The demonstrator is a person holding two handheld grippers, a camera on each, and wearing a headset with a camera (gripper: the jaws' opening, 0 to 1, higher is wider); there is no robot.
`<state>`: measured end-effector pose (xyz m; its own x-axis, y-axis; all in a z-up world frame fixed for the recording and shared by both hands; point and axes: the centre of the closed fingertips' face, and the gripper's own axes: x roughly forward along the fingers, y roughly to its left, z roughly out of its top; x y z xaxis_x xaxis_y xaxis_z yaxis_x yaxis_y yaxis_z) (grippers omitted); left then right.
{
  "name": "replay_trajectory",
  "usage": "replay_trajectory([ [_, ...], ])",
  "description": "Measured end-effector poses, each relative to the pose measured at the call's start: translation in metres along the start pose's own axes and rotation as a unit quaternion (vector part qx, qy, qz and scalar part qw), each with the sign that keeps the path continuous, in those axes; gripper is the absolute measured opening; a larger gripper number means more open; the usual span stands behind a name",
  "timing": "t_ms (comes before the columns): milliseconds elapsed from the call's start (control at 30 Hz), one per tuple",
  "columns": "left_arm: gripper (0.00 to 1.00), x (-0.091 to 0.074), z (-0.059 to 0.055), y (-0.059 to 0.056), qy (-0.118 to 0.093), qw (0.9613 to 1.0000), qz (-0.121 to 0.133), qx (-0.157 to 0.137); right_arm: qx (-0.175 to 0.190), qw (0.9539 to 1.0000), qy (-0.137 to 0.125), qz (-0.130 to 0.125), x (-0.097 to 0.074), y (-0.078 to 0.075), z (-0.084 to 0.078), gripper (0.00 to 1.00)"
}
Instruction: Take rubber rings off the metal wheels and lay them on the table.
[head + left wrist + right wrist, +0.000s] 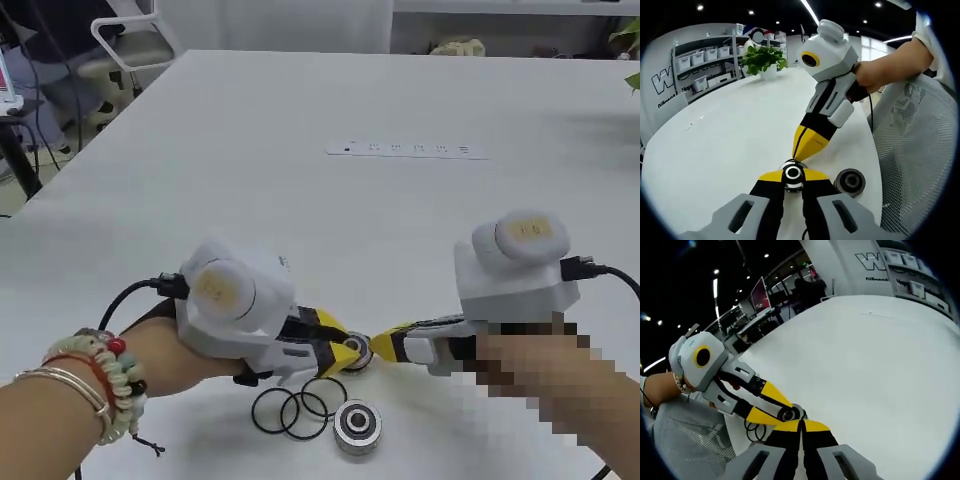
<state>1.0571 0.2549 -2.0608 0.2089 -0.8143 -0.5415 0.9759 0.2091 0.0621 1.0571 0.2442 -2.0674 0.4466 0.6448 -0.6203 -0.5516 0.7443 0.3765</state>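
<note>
My left gripper point(348, 349) point(793, 176) is shut on a small metal wheel point(358, 351) point(793, 173) point(788, 413), held just above the white table point(330, 210). My right gripper point(383, 349) point(801, 423) comes in from the right with its yellow jaws closed, their tips touching the wheel's rim. Whether they pinch a rubber ring is too small to tell. Three black rubber rings point(300, 408) point(757, 432) lie overlapping on the table below the left gripper. A second metal wheel point(357, 425) point(850, 181) lies flat beside them.
A white power strip point(408, 150) lies mid-table, far beyond the grippers. A chair point(128, 42) stands off the table's far left corner. A mesh chair back point(912, 150) is close behind the near table edge, and a potted plant point(763, 58) sits at one end.
</note>
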Motion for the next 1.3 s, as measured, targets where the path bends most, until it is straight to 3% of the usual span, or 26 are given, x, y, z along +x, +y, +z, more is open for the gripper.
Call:
replay_trajectory([
  [833, 0.08, 0.001, 0.001, -0.001, -0.010, 0.9999, 0.004, -0.003, -0.005, 0.9997, -0.003, 0.024, 0.000, 0.013, 0.004, 0.00],
  [933, 0.08, 0.001, 0.001, -0.001, -0.011, 0.9999, 0.004, -0.004, -0.002, 0.9993, -0.009, 0.036, 0.000, 0.017, 0.006, 0.00],
  [967, 0.08, 0.001, 0.001, -0.001, -0.012, 0.9999, 0.005, -0.005, 0.004, 0.9975, -0.033, 0.062, 0.000, 0.028, 0.016, 0.00],
  [1067, 0.08, 0.001, 0.001, -0.001, -0.013, 0.9998, 0.006, -0.014, 0.002, 0.9989, -0.019, 0.042, 0.000, 0.025, 0.013, 0.00],
  [1300, 0.08, 0.001, 0.002, 0.000, -0.015, 0.9990, -0.003, -0.041, 0.036, 0.9987, -0.018, 0.033, -0.003, 0.015, 0.010, 0.00],
])
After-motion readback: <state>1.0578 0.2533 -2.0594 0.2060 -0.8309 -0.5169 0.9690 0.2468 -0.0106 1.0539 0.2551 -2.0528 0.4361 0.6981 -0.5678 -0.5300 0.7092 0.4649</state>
